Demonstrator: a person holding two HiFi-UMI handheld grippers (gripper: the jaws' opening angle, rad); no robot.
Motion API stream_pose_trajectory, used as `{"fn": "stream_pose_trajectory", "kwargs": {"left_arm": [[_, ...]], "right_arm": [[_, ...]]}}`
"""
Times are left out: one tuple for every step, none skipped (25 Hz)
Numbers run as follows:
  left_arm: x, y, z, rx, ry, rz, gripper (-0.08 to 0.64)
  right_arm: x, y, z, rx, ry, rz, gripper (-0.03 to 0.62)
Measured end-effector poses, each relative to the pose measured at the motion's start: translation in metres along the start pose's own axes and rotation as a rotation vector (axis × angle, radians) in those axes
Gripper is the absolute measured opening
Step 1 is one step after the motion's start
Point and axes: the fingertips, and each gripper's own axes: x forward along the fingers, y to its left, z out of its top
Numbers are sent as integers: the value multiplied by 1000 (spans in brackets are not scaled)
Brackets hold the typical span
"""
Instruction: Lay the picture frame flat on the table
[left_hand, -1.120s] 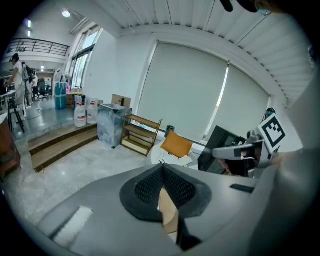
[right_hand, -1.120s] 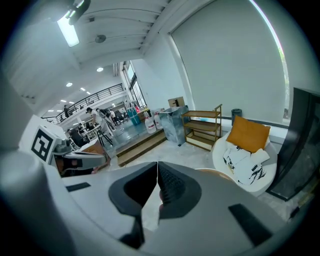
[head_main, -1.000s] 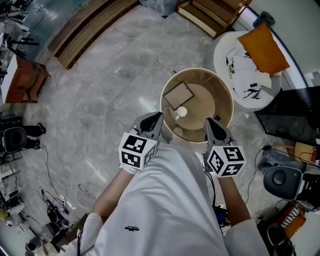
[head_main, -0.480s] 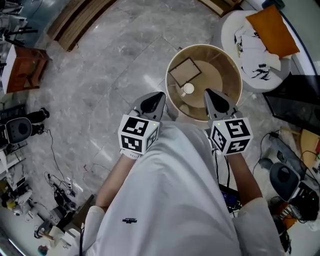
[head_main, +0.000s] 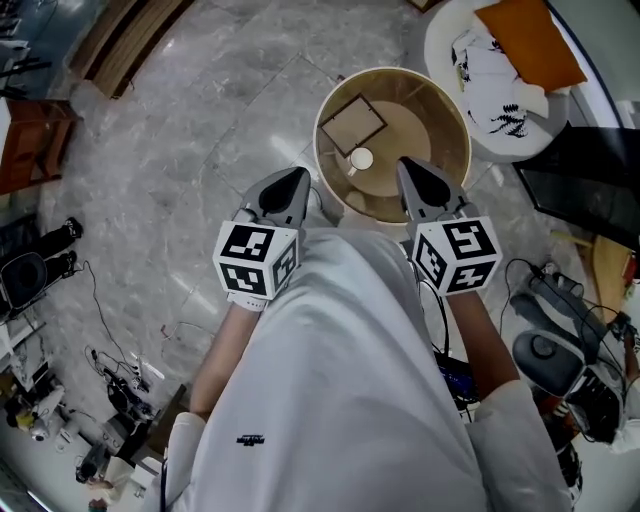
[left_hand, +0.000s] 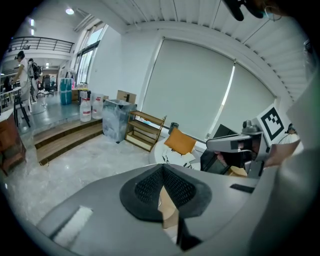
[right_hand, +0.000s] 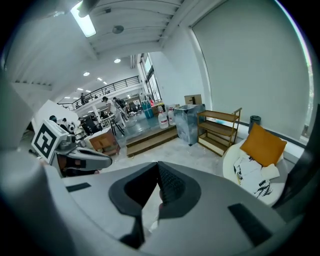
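A brown-edged picture frame with a plain tan face sits on the far left part of a round, rimmed wooden table. From straight above I cannot tell whether it is propped up or flat. A small white round object sits just in front of it. My left gripper is shut and empty beside the table's near left rim. My right gripper is shut and empty over the near rim, right of the white object. The left gripper view shows the left gripper closed, and the right gripper view shows the right gripper closed.
A white round seat with an orange cushion and a leaf-print cloth stands right of the table. A black screen and cables lie further right. Wooden steps and a brown box are at the left on the grey stone floor.
The head view has shifted, so the table and both grippers sit higher in the picture. Both grippers stay shut at the near rim. The frame has not moved on the table.
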Motion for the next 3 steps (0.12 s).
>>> {"fn": "stream_pose_trajectory", "kwargs": {"left_arm": [[2, -3, 0, 1, 2, -6, 5], [3, -7, 0, 3, 5, -12, 5], [4, -10, -1, 4, 8, -18, 5]], "right_arm": [[-3, -2, -2, 1, 0, -8, 5], [-5, -4, -4, 3, 1, -17, 5], [-8, -6, -6, 5, 1, -25, 5]]}}
